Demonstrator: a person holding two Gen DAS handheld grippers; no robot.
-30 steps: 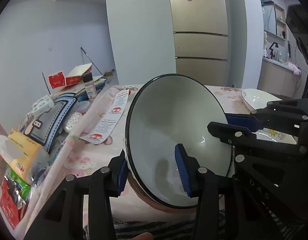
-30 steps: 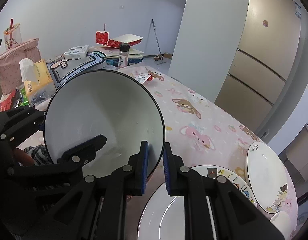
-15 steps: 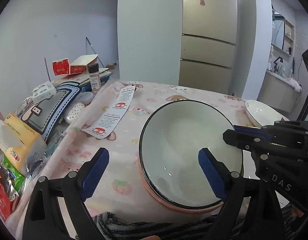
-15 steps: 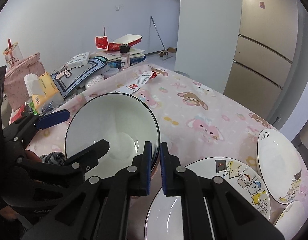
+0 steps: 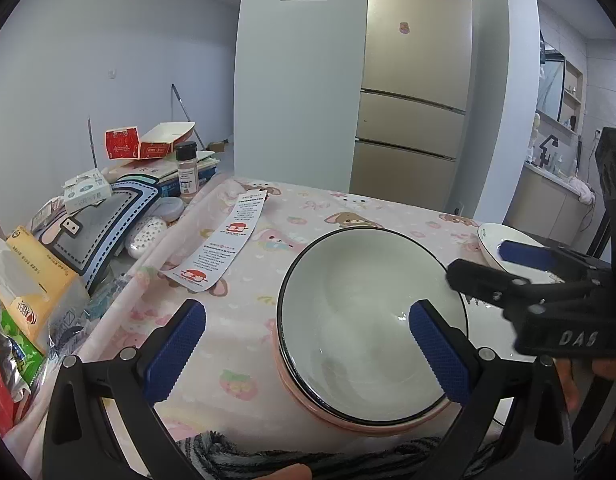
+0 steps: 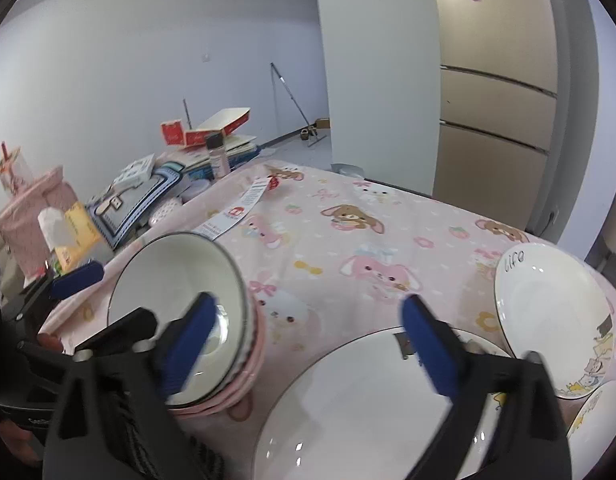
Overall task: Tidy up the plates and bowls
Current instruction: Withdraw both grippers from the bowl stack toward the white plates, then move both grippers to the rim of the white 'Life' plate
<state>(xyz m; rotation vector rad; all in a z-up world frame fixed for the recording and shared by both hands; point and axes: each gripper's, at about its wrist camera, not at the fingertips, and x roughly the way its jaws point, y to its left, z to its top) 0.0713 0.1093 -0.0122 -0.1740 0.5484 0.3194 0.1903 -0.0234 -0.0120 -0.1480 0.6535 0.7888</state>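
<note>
A white bowl with a dark rim [image 5: 364, 320] sits nested in a pink bowl [image 5: 308, 404] on the pink cartoon tablecloth [image 5: 268, 240]; it also shows in the right wrist view [image 6: 176, 280]. My left gripper [image 5: 308, 352] is open and empty, one pad on each side of the bowl's left rim. My right gripper [image 6: 308, 344] is open and empty, right of the bowl stack, above a large white plate [image 6: 348, 408]. A deeper white plate [image 6: 548, 304] lies at the right. Part of another plate [image 6: 596, 420] shows at the lower right edge.
Clutter lines the table's left side: a spice bottle [image 5: 187, 168], red and white boxes [image 5: 148, 144], a blue bag [image 5: 96, 224], snack packs [image 5: 24, 288]. A paper leaflet [image 5: 224, 244] lies on the cloth. A fridge [image 5: 412, 100] stands behind.
Both grippers held the white bowl tilted up, then set it into the pink bowl. The left opened first; the right has now opened and shifted right.
</note>
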